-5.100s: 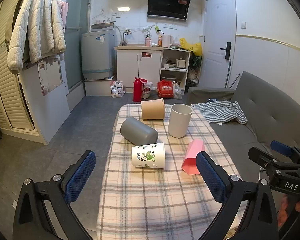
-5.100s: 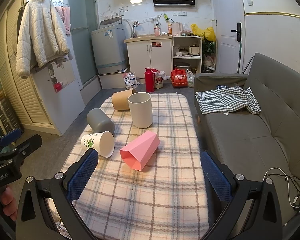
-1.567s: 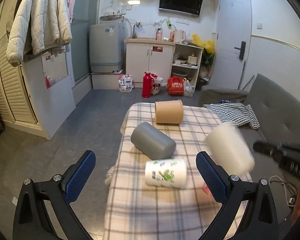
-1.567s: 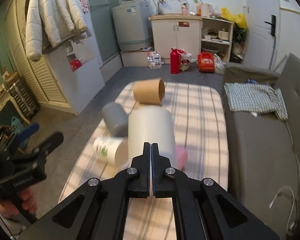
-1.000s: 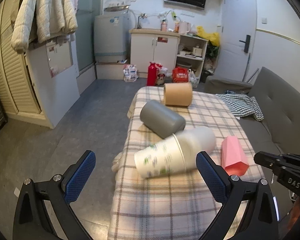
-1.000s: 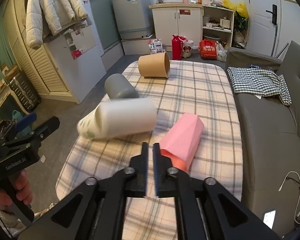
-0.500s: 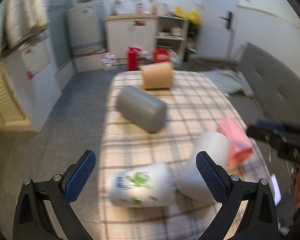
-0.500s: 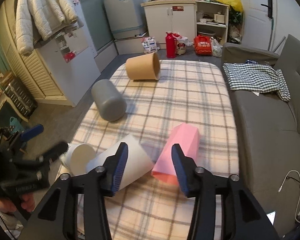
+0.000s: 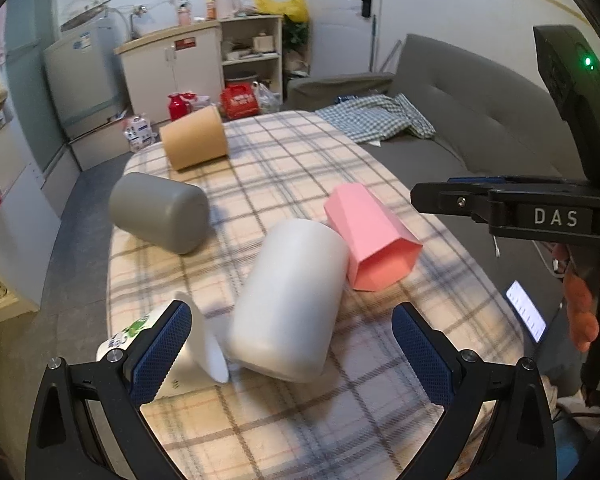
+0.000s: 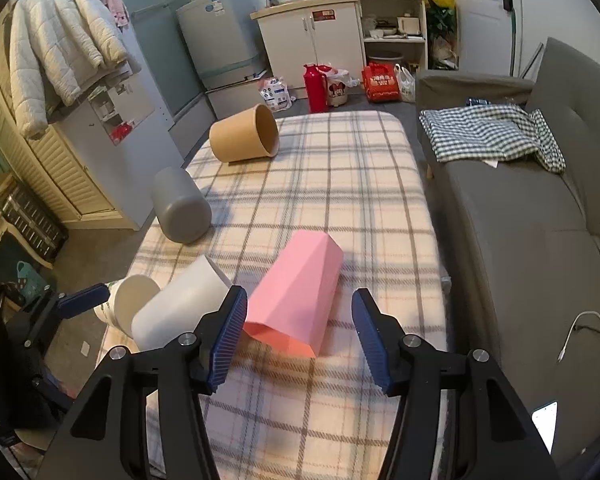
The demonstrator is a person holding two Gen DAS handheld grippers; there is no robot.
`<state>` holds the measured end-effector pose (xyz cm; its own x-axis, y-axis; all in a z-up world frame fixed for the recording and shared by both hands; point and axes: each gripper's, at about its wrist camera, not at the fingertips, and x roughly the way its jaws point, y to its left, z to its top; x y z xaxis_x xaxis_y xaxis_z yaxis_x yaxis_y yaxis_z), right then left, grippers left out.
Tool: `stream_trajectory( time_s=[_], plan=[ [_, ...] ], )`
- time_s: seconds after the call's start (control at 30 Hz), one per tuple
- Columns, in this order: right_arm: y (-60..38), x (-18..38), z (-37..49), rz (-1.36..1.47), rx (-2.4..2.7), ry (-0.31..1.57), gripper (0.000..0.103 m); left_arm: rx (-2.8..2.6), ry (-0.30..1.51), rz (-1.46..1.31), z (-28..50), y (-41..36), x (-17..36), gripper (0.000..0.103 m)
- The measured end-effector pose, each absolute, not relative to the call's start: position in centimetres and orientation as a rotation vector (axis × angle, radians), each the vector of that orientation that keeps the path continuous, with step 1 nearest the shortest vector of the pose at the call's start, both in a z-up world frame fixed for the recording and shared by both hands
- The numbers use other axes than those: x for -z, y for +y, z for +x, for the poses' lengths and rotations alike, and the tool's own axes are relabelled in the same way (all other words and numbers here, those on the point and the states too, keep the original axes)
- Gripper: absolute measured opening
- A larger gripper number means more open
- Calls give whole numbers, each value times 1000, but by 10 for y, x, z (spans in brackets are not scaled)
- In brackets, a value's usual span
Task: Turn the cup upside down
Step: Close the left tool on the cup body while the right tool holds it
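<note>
The white cup (image 9: 288,300) lies on its side on the plaid table, between the printed paper cup (image 9: 140,332) and the pink faceted cup (image 9: 370,238). It also shows in the right wrist view (image 10: 176,308), left of the pink cup (image 10: 300,296). My left gripper (image 9: 296,352) is open, its fingers either side of the white cup's near end, not touching. My right gripper (image 10: 300,336) is open and empty, its fingers astride the pink cup's open end. It shows in the left wrist view (image 9: 512,208) at the right.
A grey cup (image 9: 160,212) and a brown paper cup (image 9: 194,144) lie on their sides farther back on the table (image 9: 300,168). A grey sofa (image 10: 540,220) with a checked cloth (image 10: 492,132) runs along the right. Cabinets and a washing machine stand behind.
The right gripper carried the white cup up, tipped it and let go. The cup now lies on its side. The right gripper has opened wider and the left gripper has come closer to the cup.
</note>
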<state>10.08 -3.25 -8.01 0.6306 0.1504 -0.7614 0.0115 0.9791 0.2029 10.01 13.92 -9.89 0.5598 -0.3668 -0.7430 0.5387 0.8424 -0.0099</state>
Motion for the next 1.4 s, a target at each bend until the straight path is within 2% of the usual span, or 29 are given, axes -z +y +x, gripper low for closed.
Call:
stream_trajectory(
  time_s=[0.23,0.33,0.37,1.03,1.13,1.4],
  plan=[
    [-39,89,98,226,-73,900,55,565,834,290,103,127,110,101],
    [-41,92,99,236,-71,905,55,575,850,316,105,122,116,88],
    [-41,93,99,237,-72,907,55,569,857,334,106,120,119,86],
    [-40,106,109,265,-89,937,55,502,866,483,131,102,142,86],
    [-41,106,109,268,-90,934,55,500,855,482,130,100,139,76],
    [-43,99,110,277,-93,917,55,498,883,475,131,100,135,75]
  ],
)
